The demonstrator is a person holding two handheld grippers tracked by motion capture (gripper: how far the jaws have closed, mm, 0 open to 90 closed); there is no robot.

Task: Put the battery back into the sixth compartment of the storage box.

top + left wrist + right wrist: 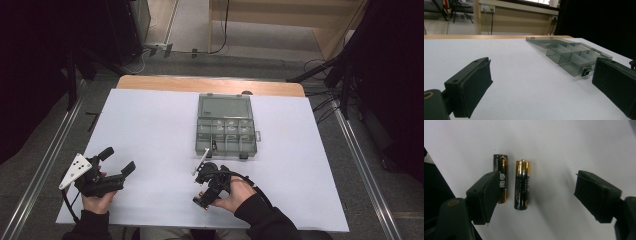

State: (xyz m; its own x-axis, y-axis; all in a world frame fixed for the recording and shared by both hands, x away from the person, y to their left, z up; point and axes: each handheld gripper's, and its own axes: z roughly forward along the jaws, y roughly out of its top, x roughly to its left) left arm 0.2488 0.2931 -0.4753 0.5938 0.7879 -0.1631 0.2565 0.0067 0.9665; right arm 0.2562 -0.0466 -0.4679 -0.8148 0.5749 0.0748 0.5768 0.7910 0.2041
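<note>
Lying side by side, two batteries (521, 185) sit under the released right claw (541, 195); left claw (541, 85) released, organizer box (225, 127) beyond.

the left black-and-gold cylindrical battery (502, 180) is partly hidden behind a black jaw. contents of the clear grey plastic compartment box (225, 126) are too small to tell from above.

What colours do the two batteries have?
Black with gold ends, batteries, best in the right gripper view.

Two batteries (521, 185) lie side by side between the right hand-held gripper's (541, 195) parted jaws.
</note>
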